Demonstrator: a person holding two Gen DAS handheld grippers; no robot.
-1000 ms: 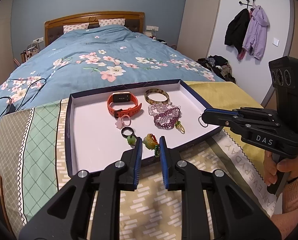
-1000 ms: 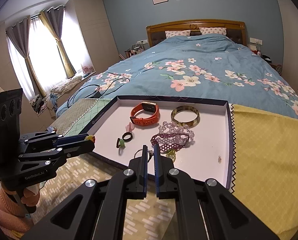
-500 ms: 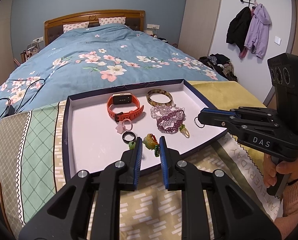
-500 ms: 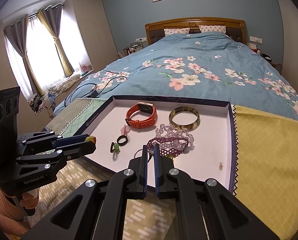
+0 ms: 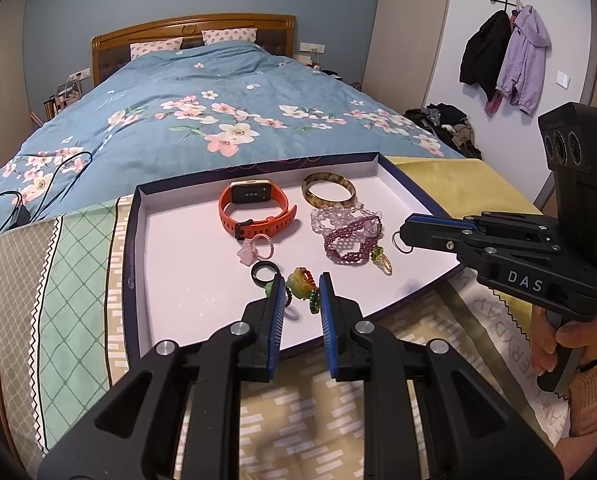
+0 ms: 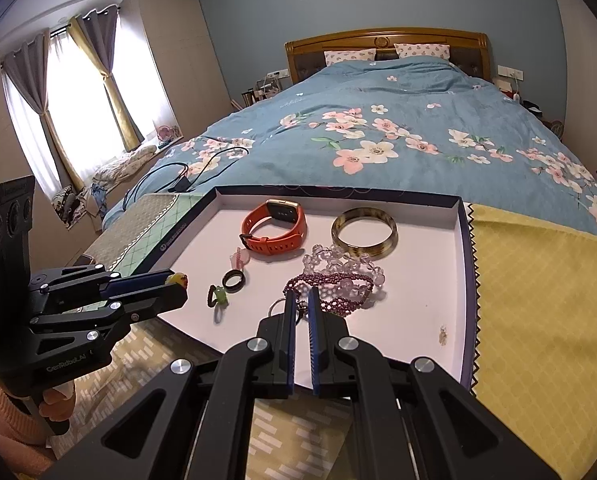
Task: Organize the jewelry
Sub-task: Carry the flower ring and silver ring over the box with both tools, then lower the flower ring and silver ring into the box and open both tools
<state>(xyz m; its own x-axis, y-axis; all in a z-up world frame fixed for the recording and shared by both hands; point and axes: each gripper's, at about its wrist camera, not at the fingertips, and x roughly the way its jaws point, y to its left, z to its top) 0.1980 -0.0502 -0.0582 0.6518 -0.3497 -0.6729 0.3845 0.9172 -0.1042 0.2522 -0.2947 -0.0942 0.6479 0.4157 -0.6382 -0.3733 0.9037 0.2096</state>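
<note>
The left gripper (image 5: 301, 285) is seen narrowly parted, a small yellow-green-and-red trinket (image 5: 300, 282) being pinched between its blue pads above the near part of the tray (image 5: 138, 248); just to its left a black ring (image 5: 263, 272) is laid, and a little beyond that a pink ring (image 5: 254, 249); farther ahead an orange watch (image 5: 256, 212) is stood on its strap, with a brown bangle (image 5: 329, 193) to its right.

The right gripper (image 6: 301, 303) is seen almost fully closed, a thin metal ring (image 6: 277, 307) being held at its tips; whether more hangs from it cannot be told; directly ahead, purple and clear beaded bracelets (image 6: 338, 276) are heaped; to the left a green ring (image 6: 217, 297) is laid on the tray floor; the tray is set on a patterned cloth (image 6: 290, 420) at the foot of a bed with a blue floral duvet (image 6: 378, 140).
</note>
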